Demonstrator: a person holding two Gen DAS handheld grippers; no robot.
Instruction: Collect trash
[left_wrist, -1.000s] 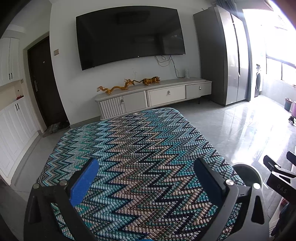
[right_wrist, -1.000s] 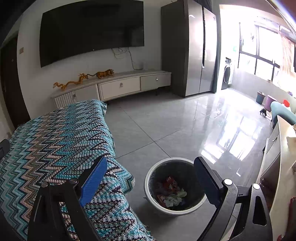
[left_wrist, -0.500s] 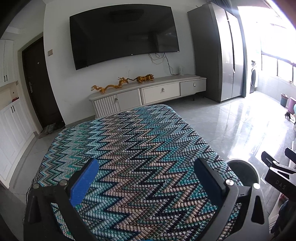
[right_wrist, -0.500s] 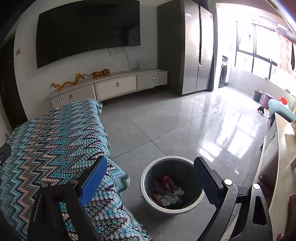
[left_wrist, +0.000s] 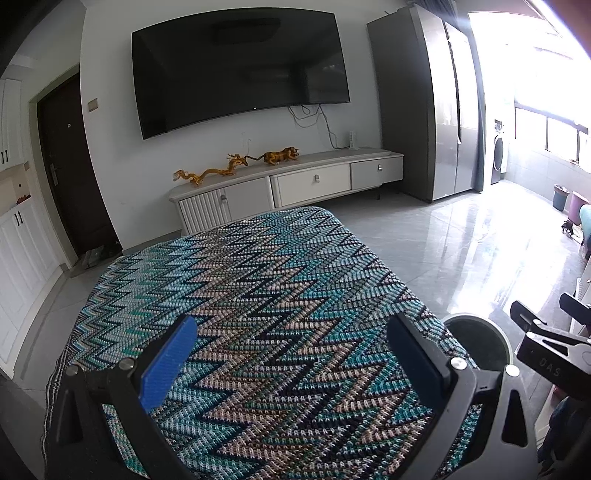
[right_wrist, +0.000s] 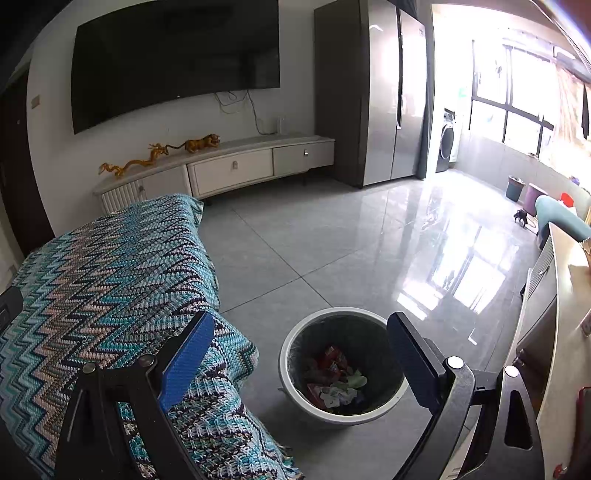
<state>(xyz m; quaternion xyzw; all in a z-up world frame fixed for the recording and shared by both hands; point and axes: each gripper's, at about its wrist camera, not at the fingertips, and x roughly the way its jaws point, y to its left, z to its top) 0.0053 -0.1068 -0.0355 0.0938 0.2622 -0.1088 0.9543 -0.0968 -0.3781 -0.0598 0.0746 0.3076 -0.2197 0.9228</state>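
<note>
**Both tongs empty, one trash bin filled**

Two tongs are in view, each with its jaws spread wide and nothing between them. The left tongs hang over the worktop, which is draped in one zigzag-patterned knitted cloth of teal, black and beige. The right tongs hang over the floor just beside the worktop's corner, above one round trash bin.

The trash bin stands on the grey tiled floor, touching or nearly touching the hanging edge of the cloth. It has a pale rim and a dark liner. Inside lies a small heap of crumpled trash: red wrappers, white and pale green paper; the exact count of pieces cannot be told.

Beyond the trash bin, against the far wall, stands one low white cabinet carrying two golden animal figures, with one dark television mounted above it.
</note>
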